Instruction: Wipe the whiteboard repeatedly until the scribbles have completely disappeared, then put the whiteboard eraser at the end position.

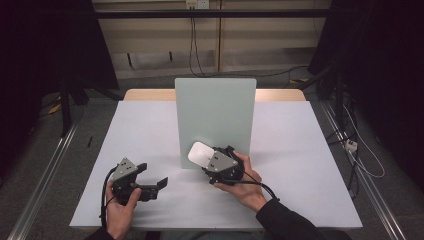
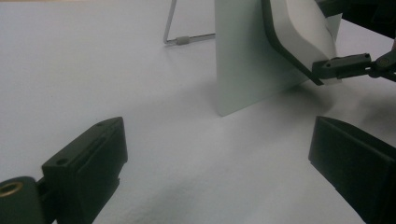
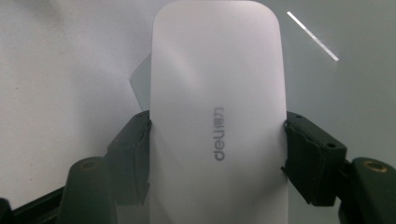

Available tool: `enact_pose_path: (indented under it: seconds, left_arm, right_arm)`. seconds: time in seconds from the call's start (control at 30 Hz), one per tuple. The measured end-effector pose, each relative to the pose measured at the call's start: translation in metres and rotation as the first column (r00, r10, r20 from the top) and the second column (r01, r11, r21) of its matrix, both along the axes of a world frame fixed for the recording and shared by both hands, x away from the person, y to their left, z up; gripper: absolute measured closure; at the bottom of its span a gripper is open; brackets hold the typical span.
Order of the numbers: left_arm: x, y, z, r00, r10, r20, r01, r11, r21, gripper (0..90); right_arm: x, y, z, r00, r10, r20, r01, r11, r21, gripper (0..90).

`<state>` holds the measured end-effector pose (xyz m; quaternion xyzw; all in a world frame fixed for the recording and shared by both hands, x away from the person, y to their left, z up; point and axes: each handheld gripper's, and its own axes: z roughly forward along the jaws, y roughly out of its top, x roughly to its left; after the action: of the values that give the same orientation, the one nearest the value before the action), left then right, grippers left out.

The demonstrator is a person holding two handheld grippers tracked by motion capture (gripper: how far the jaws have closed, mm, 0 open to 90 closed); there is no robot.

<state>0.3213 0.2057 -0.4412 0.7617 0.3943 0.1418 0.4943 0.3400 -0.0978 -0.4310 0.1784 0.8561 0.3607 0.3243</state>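
Smooth white table (image 1: 150, 130) carries an upright pale-green flat board (image 1: 215, 115) on a wire stand (image 2: 180, 39) — right gripper (image 1: 212, 161) clamps the rounded matte-white eraser (image 1: 200, 152) against its face, left gripper (image 1: 150, 180) gaping, holding nothing.

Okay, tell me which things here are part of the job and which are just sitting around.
Part of the job:
- white rounded-rectangle eraser marked deli, clamped in the right gripper
- pale green upright board right behind it

Sitting around:
- left gripper, open, holding nothing
- white tabletop
- cables on the floor
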Motion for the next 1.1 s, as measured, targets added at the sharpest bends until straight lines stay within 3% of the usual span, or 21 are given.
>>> enact_pose_path:
  seconds: [0.5, 1.1]
  left_arm:
    - [0.001, 0.002, -0.002, 0.9999, 0.007, -0.009, -0.007, 1.0000, -0.004, 4.4]
    - [0.000, 0.000, -0.001, 1.0000, -0.005, -0.003, 0.005, 0.9999, 0.009, 4.4]
  right_arm:
    - [0.002, -0.015, 0.012, 0.9950, 0.008, -0.099, 0.002, 0.996, 0.094, 31.6]
    - [-0.001, -0.028, 0.018, 0.9803, 0.040, -0.194, -0.015, 0.992, 0.127, 31.7]
